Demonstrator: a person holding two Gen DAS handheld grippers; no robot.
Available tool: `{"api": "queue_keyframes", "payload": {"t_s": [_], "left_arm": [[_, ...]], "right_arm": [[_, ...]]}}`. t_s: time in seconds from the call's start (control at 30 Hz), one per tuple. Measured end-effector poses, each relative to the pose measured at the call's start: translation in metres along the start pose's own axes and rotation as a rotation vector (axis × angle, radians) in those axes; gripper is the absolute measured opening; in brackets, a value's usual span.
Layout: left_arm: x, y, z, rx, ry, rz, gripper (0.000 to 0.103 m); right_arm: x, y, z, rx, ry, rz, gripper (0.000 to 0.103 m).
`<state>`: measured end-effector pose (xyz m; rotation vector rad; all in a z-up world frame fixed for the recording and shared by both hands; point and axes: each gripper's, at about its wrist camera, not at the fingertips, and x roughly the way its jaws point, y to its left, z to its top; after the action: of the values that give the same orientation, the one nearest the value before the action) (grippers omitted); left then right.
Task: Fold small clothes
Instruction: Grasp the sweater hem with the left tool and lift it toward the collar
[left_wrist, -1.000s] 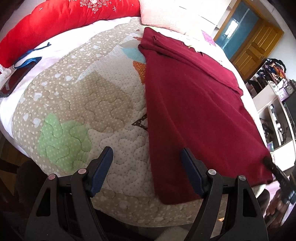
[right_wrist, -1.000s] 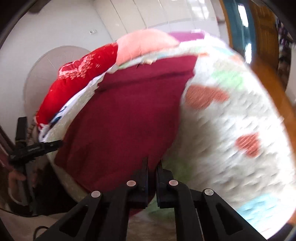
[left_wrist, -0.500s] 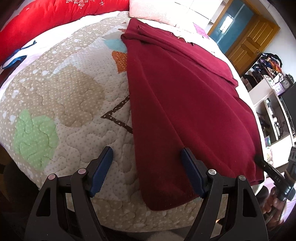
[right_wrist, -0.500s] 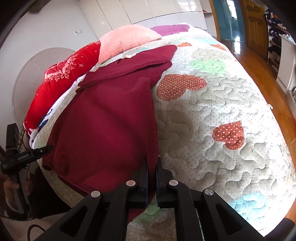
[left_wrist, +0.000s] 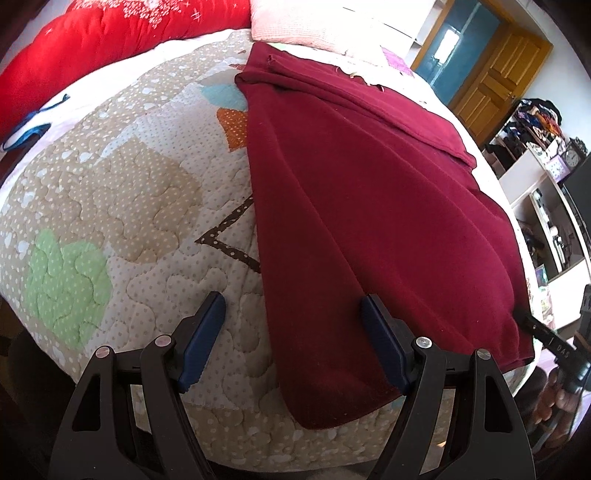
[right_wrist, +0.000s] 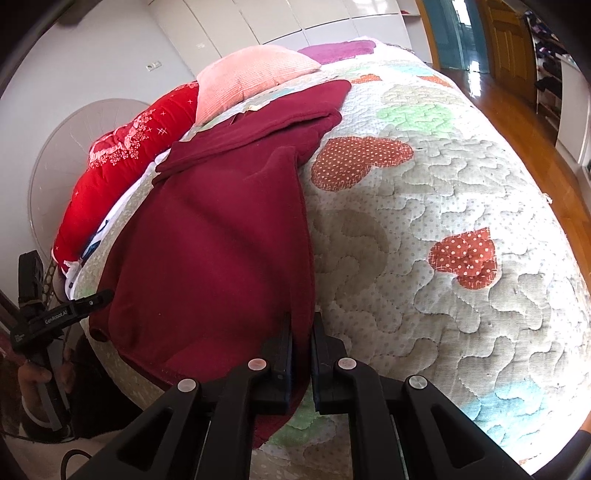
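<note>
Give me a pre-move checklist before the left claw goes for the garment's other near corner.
1. Right claw shut on the maroon garment's near edge: ok.
2. Left claw open wide enough to take cloth: ok.
3. Near left corner of the garment visible and uncovered: ok.
4. Left claw straddling the garment's left edge: ok by the left wrist view; its height above the quilt: cannot tell.
5. Garment lying flat: not ok, long creases run up it.
6. Far end flat: not ok, a folded layer sits by the pink pillow.

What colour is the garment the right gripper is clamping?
Dark maroon garment, plain; clearest in the right wrist view.
</note>
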<state>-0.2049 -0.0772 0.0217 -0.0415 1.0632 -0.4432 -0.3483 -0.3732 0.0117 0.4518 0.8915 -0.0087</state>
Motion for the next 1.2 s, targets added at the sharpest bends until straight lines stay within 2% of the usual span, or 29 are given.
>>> {"api": "queue_keyframes", "payload": {"t_s": [0.03,0.07,0.1,0.13,0.2,0.33,0.47,0.53,0.63,0.7,0.8,0.87,0.9,0.93,0.97,1.07,1.2], "left_arm": [[0.001,-0.001,0.000,0.011,-0.006,-0.003,0.068],[0.001,-0.001,-0.001,0.020,-0.008,-0.007,0.052],[0.000,0.000,-0.001,0.024,-0.004,-0.023,0.042],[-0.001,0.002,0.000,0.015,0.010,-0.065,0.025],[-0.006,0.007,0.004,0.003,0.035,-0.124,0.012],[-0.037,0.024,0.020,-0.009,-0.020,-0.161,0.010],[-0.065,0.044,0.039,-0.036,-0.111,-0.125,0.006],[-0.075,0.053,0.049,-0.050,-0.141,-0.126,0.006],[-0.078,0.057,0.063,-0.047,-0.153,-0.129,0.006],[-0.072,0.055,0.068,-0.042,-0.138,-0.115,0.006],[-0.057,0.063,0.063,-0.095,-0.048,-0.158,0.009],[-0.042,0.069,0.054,-0.142,0.033,-0.175,0.028],[-0.040,0.069,0.050,-0.151,0.046,-0.172,0.046],[-0.036,0.069,0.044,-0.161,0.060,-0.167,0.057],[-0.032,0.069,0.038,-0.167,0.077,-0.166,0.061],[-0.025,0.065,0.028,-0.184,0.128,-0.155,0.062],[-0.012,0.038,0.018,-0.120,0.154,-0.155,0.062]], "right_arm": [[0.000,0.000,0.000,-0.002,0.001,0.004,0.006],[0.000,0.001,0.000,-0.010,0.003,0.005,0.006],[-0.001,0.002,0.001,-0.022,0.007,0.007,0.006],[-0.001,0.005,0.001,-0.034,0.013,0.015,0.006],[-0.004,0.009,0.003,-0.038,0.033,0.075,0.006],[-0.022,0.025,0.017,-0.060,0.011,0.203,0.006],[-0.037,0.033,0.041,-0.036,-0.057,0.345,0.006],[-0.036,0.036,0.051,-0.020,-0.073,0.395,0.006],[-0.032,0.043,0.067,-0.030,-0.082,0.420,0.006],[-0.026,0.048,0.081,-0.048,-0.088,0.389,0.006],[-0.024,0.051,0.090,-0.049,-0.100,0.366,0.006],[-0.026,0.050,0.088,-0.060,-0.102,0.361,0.006],[-0.025,0.048,0.086,-0.054,-0.098,0.362,0.006],[-0.024,0.044,0.084,-0.046,-0.093,0.360,0.006],[-0.024,0.039,0.083,-0.034,-0.086,0.356,0.006],[-0.022,0.028,0.077,-0.006,-0.077,0.349,0.006],[-0.022,0.017,0.072,0.020,-0.079,0.352,0.006]]}}
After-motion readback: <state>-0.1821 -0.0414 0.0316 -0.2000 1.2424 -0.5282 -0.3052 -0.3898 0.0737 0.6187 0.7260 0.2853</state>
